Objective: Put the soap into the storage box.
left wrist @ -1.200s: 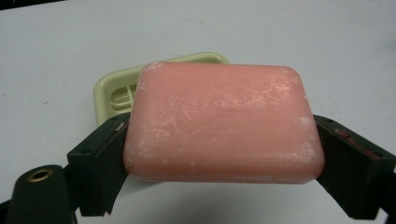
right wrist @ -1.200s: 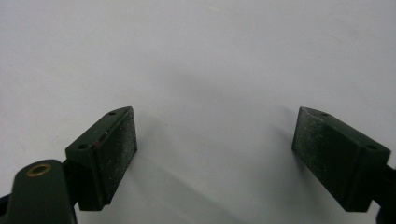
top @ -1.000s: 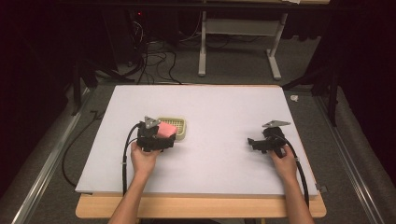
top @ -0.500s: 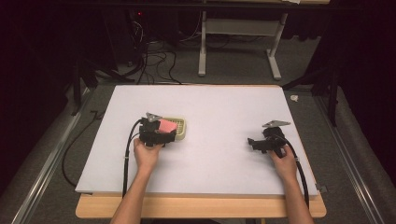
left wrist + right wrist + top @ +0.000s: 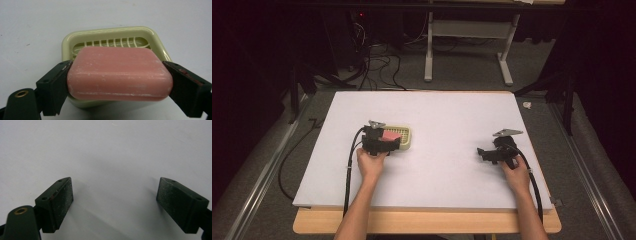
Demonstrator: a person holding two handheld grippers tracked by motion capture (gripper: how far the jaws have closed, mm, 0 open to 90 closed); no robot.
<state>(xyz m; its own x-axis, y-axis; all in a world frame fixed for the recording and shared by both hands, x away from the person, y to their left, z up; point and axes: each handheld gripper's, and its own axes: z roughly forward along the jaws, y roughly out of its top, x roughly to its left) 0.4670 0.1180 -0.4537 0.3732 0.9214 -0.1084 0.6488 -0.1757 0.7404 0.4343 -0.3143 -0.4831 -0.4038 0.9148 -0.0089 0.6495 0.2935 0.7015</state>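
A pink bar of soap is clamped end to end between the two black jaws of my left gripper, just above the near rim of a pale green slatted soap dish. From above, the left gripper holds the soap at the left end of the dish, left of the table's middle. My right gripper rests low at the right of the table, jaws wide apart with nothing between them. In its own view the right gripper faces bare white surface.
The white table top lies on a wooden table whose front edge shows below. Cables trail from each gripper toward the person. Beyond the far edge stand a desk frame and floor cables.
My left gripper has carried the soap slightly forward and right, over the dish's left end. The right gripper has stayed still.
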